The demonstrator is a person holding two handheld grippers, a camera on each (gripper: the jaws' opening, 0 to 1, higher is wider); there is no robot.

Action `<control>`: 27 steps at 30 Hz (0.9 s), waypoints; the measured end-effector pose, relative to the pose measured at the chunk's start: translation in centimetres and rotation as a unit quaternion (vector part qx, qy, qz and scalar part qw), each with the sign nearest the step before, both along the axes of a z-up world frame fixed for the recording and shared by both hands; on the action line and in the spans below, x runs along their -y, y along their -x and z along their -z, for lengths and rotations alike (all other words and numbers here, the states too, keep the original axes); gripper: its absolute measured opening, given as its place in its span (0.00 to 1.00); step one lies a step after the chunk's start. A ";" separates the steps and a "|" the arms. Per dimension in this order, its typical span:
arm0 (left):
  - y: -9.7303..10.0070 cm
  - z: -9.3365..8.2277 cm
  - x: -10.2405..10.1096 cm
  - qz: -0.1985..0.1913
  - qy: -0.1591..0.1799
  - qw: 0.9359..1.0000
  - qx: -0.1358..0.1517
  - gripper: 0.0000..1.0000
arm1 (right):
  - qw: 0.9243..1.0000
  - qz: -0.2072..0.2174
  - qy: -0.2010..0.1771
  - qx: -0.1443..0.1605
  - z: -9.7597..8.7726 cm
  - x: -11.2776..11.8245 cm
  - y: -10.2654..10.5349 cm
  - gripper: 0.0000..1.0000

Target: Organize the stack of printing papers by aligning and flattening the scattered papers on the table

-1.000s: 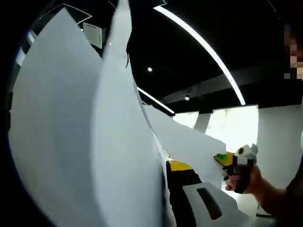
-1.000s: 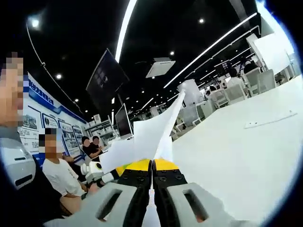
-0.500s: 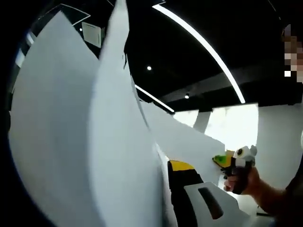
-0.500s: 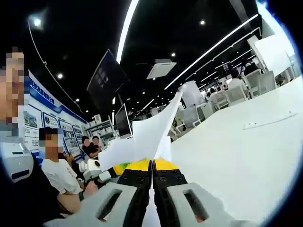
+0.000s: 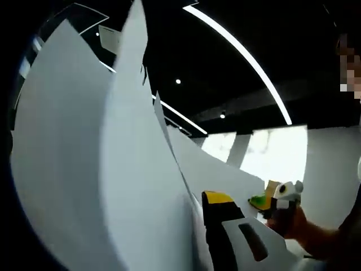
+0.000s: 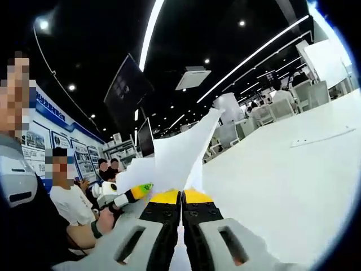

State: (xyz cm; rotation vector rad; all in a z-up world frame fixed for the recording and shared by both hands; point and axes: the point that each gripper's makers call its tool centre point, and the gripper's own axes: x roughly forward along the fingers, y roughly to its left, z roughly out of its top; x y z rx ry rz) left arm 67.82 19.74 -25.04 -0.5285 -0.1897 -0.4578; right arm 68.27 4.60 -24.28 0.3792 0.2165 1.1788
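The papers point(image 6: 180, 161) are clamped edge-on between the right gripper point(image 6: 181, 199)'s closed jaws, above the white table point(image 6: 282, 175). The left gripper point(image 5: 197, 200) is largely hidden by sheets, its grip undeterminable. Seated people point(image 6: 70, 197) are seen beyond.

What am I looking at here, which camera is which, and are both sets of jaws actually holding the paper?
No robot arm: a person holds a two-jaw gripper in each hand, with a fisheye camera riding on each. In the left gripper view, the left gripper grips the papers, which rise close to the lens; the right gripper shows at the right, pinching the far edge. In the right gripper view, its yellow-tipped jaws stand shut on the papers, lifted above the white table. The sheets look fanned, not yet aligned.
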 end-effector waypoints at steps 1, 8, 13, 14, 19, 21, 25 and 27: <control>0.0 0.0 0.0 0.000 0.001 1.000 0.000 0.17 | 1.000 -0.001 0.001 0.000 0.1 -0.1 0.1 0.00; 0.0 -0.1 -0.1 0.000 0.006 1.000 0.001 0.17 | 0.999 -0.029 0.014 -0.017 1.3 -1.1 1.6 0.00; 0.0 0.0 -0.1 0.001 0.003 1.000 0.000 0.17 | 0.998 -0.044 0.026 -0.030 2.3 -1.5 2.4 0.00; 0.0 0.0 -0.1 0.001 0.003 1.000 0.000 0.17 | 0.998 -0.045 0.027 -0.031 2.4 -1.6 2.5 0.00; -0.1 0.0 -0.1 0.000 0.003 1.000 0.000 0.17 | 0.998 -0.050 0.031 -0.034 2.7 -1.7 2.9 0.00; -0.1 0.0 -0.1 0.000 0.003 1.000 0.000 0.17 | 0.998 -0.049 0.030 -0.034 2.7 -1.8 2.9 0.00; -0.1 0.0 -0.2 -0.002 0.005 1.000 0.001 0.17 | 0.998 -0.050 0.030 -0.035 2.6 -1.8 2.9 0.00; -0.1 0.0 -0.2 -0.002 0.005 1.000 0.001 0.17 | 0.997 -0.052 0.031 -0.036 2.7 -1.9 3.1 0.00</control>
